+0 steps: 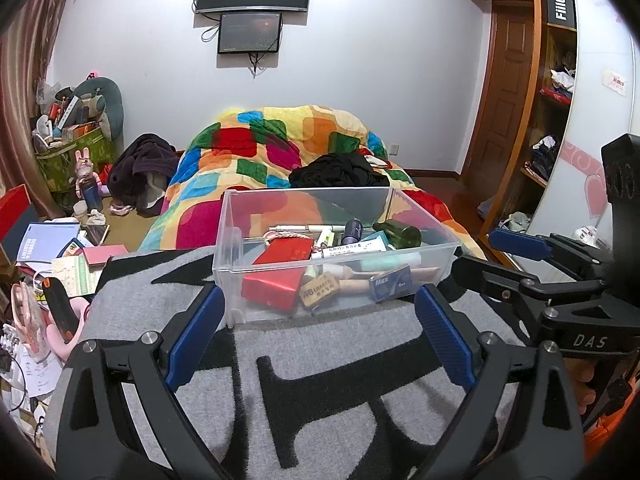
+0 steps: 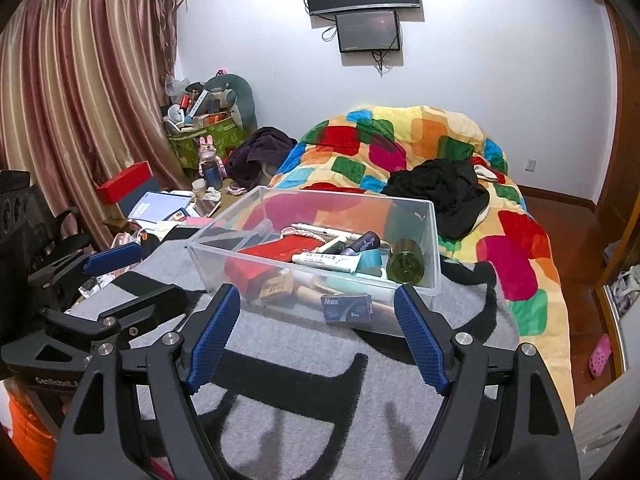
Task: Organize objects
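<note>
A clear plastic bin (image 1: 236,280) stands on a grey and black blanket (image 1: 320,380) on the bed. It holds a red box (image 1: 276,276), a blue Max box (image 1: 390,283), a green bottle (image 1: 400,234), a white tube (image 1: 352,249), a brown eraser (image 1: 318,291) and other small items. My left gripper (image 1: 320,320) is open and empty, just short of the bin's near wall. My right gripper (image 2: 316,320) is open and empty in front of the bin (image 2: 434,240); the Max box (image 2: 347,308) lies between its tips. The right gripper also shows at the right of the left wrist view (image 1: 472,264).
A colourful quilt (image 1: 280,152) with black clothes (image 1: 340,172) lies beyond the bin. Books, papers and a red box (image 2: 124,186) clutter the left side. A green crate (image 2: 208,140) of items stands by the curtain. A wardrobe (image 1: 540,120) stands right.
</note>
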`<action>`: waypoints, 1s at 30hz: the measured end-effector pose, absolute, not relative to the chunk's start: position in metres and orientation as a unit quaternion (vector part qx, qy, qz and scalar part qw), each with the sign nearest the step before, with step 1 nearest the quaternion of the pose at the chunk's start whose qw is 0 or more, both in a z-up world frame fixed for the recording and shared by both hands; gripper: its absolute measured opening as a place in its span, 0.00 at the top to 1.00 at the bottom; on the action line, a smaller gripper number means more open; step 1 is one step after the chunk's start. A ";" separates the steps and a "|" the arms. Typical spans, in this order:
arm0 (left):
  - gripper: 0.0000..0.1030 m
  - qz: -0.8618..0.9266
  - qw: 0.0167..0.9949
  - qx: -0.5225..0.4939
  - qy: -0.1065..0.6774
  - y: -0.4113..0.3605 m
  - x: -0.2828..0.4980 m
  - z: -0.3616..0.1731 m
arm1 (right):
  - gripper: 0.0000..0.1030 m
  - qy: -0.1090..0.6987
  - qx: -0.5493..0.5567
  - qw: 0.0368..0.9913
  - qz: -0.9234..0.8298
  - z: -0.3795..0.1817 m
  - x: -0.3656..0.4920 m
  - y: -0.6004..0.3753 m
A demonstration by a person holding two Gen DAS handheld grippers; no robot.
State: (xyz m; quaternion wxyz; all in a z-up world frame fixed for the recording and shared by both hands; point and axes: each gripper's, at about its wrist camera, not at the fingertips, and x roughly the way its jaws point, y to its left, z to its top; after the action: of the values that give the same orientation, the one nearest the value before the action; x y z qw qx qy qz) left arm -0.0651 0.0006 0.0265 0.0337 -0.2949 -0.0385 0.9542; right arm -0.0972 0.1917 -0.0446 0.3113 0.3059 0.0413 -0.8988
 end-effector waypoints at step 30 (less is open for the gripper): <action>0.06 0.952 0.041 -0.302 -0.043 -0.003 -0.066 0.026 | 0.26 0.034 0.307 0.310 -0.899 -0.039 -0.096 0.196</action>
State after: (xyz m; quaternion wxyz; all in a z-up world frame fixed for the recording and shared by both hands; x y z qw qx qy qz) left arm -0.0656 -0.0028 0.0264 0.0412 -0.3017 -0.0429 0.9516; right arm -0.0959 0.1962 -0.0390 0.3103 0.3066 0.0340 -0.8992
